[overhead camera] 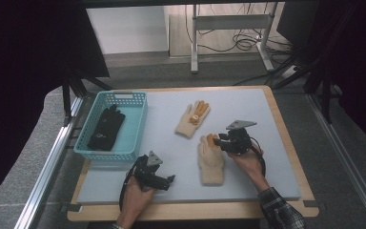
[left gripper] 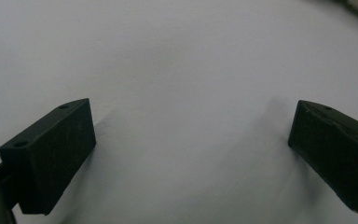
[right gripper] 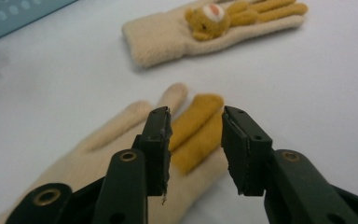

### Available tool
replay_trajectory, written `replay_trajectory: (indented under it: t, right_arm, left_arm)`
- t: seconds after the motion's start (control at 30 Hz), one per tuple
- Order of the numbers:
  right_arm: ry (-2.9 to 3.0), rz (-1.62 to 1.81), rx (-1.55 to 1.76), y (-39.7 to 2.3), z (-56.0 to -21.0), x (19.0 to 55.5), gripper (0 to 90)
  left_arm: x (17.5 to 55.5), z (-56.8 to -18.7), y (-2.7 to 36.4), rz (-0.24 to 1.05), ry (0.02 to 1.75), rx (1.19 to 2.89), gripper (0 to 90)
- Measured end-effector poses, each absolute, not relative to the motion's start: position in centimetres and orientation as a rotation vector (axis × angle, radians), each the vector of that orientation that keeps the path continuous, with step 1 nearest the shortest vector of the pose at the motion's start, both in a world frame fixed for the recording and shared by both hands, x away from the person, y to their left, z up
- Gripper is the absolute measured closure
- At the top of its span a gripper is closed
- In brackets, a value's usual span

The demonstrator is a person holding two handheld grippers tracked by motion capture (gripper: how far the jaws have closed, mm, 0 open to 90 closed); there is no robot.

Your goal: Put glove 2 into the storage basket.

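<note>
**Glove pickup: right gripper lining up on the fingers**

Near glove [overhead camera: 211, 160] is lying flat on the grey mat [overhead camera: 248, 102], fingers pointing away. Right gripper [right gripper: 196, 140] is straddling its mustard fingers, jaws parted, not pinching yet, probably aiming to lift it toward the basket [overhead camera: 134, 125]. Left gripper [left gripper: 191, 140] is resting wide open, out of the way.

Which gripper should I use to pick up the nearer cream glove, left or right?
Right. The right gripper already sits over the nearer cream glove, its open jaws straddling the brown fingers. The left gripper rests apart on the bare mat, jaws open with nothing between them.
</note>
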State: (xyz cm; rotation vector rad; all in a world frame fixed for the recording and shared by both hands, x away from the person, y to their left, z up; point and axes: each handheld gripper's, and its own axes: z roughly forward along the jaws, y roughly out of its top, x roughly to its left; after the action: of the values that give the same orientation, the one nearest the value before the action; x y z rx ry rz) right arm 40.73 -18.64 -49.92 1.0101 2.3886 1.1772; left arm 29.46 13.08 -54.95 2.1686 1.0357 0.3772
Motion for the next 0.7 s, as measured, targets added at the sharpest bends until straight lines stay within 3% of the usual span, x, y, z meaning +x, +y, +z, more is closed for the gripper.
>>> replay_trajectory:
  t: [0.27, 0.7]
  right_arm:
    - [2.385, 1.162, 1.025, -16.1, -49.6, 43.6, 48.3]
    - [2.397, 1.099, 1.068, -12.5, -50.5, 48.9, 38.9]
  left_arm:
    - [29.5, -54.9, 13.1, 0.377, 1.038, 2.168, 0.9]
    - [29.5, -54.9, 13.1, 0.376, 1.036, 2.173, 0.8]
